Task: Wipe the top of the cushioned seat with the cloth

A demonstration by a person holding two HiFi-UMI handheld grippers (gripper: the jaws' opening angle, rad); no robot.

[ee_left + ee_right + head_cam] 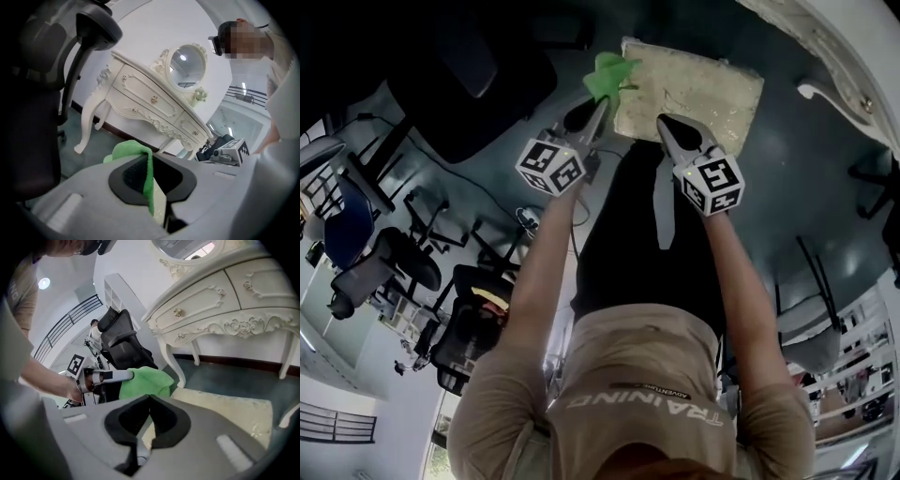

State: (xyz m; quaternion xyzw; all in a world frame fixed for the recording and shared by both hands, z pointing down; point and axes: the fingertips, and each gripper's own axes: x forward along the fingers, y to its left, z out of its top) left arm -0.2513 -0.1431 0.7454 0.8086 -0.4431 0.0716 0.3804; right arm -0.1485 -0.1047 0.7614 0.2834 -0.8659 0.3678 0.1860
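1. The white dressing table with its oval mirror stands just beyond the cushioned seat, its carved legs on the floor behind the pad.
2. A black office chair stands off to the seat's left as you face it, clear of the pad.
3. The seat is a cream square pad, lying ahead of you beneath both claws.
4. The green cloth is bunched against the seat's left edge, partly hanging off it.
5. Your left claw is clamped on the cloth, a fold pinched between its jaws, beside the seat's left edge.
6. Your right claw has its jaws pressed together on nothing, its tip over the seat's near edge.
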